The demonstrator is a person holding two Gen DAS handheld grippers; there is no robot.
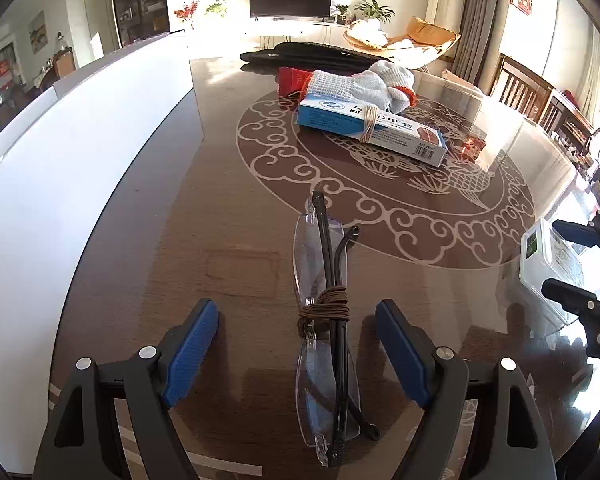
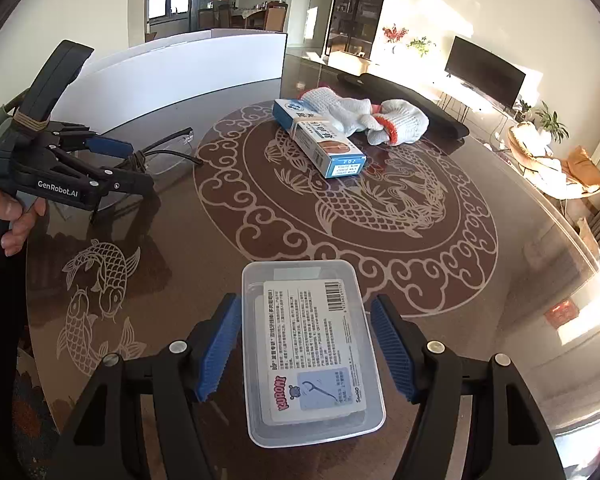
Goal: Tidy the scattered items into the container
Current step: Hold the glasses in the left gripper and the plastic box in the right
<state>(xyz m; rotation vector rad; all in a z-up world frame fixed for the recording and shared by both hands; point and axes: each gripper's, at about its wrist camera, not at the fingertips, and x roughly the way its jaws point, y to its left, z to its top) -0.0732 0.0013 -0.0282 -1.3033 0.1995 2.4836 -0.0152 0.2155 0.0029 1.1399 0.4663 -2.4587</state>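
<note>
**Gloss, Clear Plastic and Knit Cloth**

The worktop (image 2: pixel 480 280) is glossy, dark brown and mirror-smooth, with pale printed scrollwork. At six o'clock in the right wrist view, the container (image 2: pixel 256 360) is translucent, frosted-looking plastic holding a smooth printed paper card (image 2: pixel 312 344). The right tool (image 2: pixel 306 352) has matt black plastic arms, ribbed blue rubbery pads (image 2: pixel 220 348) and shiny metal pins. In the left wrist view, the glasses (image 1: pixel 328 336) at six o'clock have clear glossy lenses, matt black temples and a brown cord wrap. At twelve o'clock the gloves (image 1: pixel 364 84) are coarse white knit cloth; the box (image 1: pixel 372 130) is smooth printed cardboard.
</note>
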